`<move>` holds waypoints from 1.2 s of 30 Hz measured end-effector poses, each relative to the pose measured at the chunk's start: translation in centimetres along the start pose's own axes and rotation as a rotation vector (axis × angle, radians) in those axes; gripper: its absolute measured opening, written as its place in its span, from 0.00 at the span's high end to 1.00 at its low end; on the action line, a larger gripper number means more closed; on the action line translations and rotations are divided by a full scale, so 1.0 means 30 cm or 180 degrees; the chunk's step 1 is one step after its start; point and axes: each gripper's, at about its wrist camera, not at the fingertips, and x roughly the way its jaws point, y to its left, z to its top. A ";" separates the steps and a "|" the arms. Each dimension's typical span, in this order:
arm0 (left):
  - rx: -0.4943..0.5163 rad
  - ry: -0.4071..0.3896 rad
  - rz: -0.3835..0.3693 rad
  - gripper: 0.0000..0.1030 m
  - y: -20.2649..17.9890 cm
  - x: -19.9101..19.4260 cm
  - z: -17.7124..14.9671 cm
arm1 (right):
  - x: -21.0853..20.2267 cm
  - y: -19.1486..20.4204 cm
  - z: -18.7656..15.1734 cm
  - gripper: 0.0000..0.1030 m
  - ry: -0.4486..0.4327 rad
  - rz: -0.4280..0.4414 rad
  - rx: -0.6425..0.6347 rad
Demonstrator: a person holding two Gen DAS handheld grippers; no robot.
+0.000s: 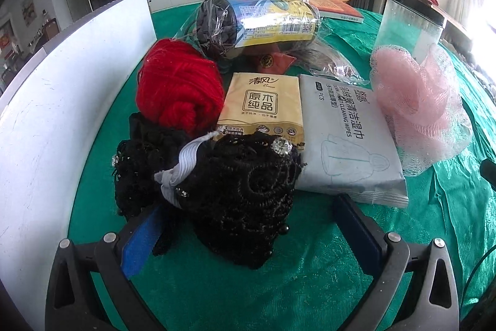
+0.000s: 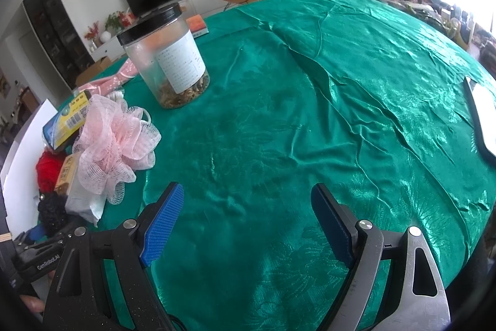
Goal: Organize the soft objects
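Observation:
My left gripper (image 1: 248, 225) is open with its blue pads on either side of a black crocheted bundle (image 1: 235, 191) with a grey elastic band. Behind it lie a red yarn ball (image 1: 179, 86), a yellow tissue pack (image 1: 263, 107), a grey wet-wipes pack (image 1: 347, 138) and a pink mesh bath pouf (image 1: 418, 101). A bagged roll with a blue-yellow label (image 1: 260, 20) lies further back. My right gripper (image 2: 248, 222) is open and empty over bare green cloth, to the right of the pouf (image 2: 114, 138), which also shows there.
A white board (image 1: 62, 101) stands along the left side. A clear jar with a black lid (image 2: 167, 55) stands behind the pouf. An orange book (image 1: 322, 5) lies at the back. The green tablecloth (image 2: 341, 114) stretches right, with a dark-rimmed flat object (image 2: 483, 120) at its right edge.

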 end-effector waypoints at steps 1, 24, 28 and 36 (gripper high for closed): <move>-0.0006 -0.0013 -0.0001 0.00 0.002 0.002 0.000 | 0.002 -0.001 0.000 0.16 0.0010 0.0000 0.0003; 0.0055 0.0033 -0.0041 0.00 0.003 -0.011 -0.018 | 0.043 -0.015 -0.007 0.15 0.0164 0.0035 0.0078; 0.0049 0.0022 -0.0039 0.00 0.003 -0.012 -0.020 | 0.043 -0.017 -0.008 0.15 0.0157 0.0050 0.0095; 0.0050 0.0022 -0.0040 0.00 0.003 -0.011 -0.020 | 0.041 -0.023 -0.008 0.15 0.0139 0.0062 0.0114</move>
